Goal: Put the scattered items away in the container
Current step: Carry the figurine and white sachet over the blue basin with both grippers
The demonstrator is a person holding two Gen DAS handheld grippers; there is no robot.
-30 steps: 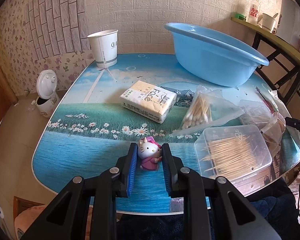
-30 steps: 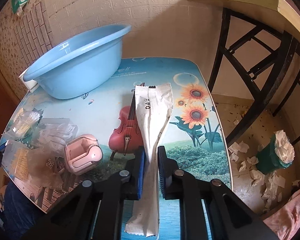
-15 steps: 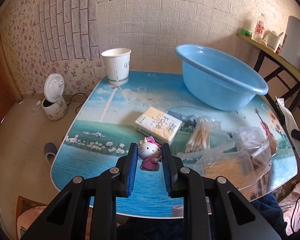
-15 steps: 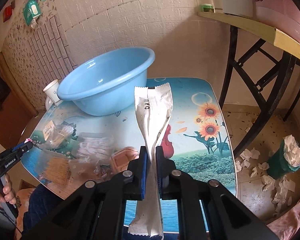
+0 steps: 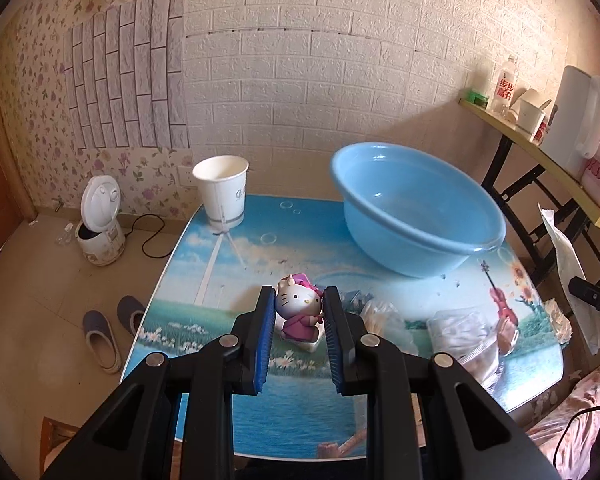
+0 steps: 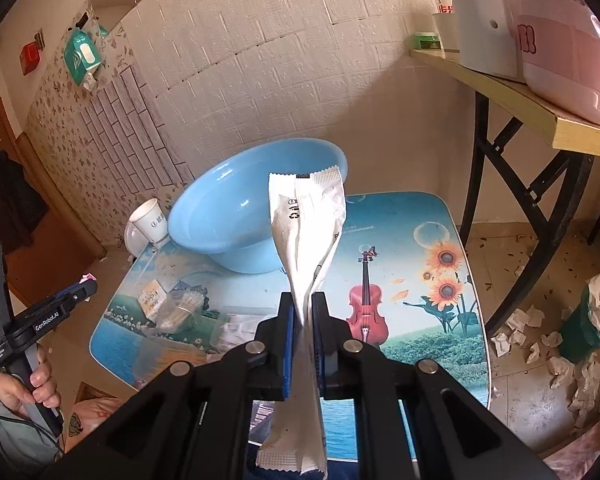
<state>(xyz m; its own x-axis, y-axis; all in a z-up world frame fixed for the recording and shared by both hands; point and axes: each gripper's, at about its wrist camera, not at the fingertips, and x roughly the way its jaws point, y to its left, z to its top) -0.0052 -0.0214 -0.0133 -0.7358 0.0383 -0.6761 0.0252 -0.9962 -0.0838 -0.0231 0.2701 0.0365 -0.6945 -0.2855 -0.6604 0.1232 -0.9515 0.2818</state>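
My left gripper (image 5: 299,303) is shut on a small Hello Kitty figure (image 5: 299,307) and holds it high above the table, short of the empty blue basin (image 5: 416,208). My right gripper (image 6: 304,308) is shut on a long white sachet (image 6: 308,236), held upright above the table with the basin (image 6: 236,216) beyond it. A tissue pack (image 6: 153,293), a bag of cotton swabs (image 6: 182,306) and clear plastic boxes (image 5: 466,326) lie on the table.
A white paper cup (image 5: 221,191) stands at the table's far left corner. A shelf on black legs (image 6: 500,92) with appliances is to the right. A rice cooker (image 5: 100,222) and slippers (image 5: 102,338) are on the floor left of the table.
Both grippers have risen well above the table with their objects still held. The basin now appears lower and farther in both views.
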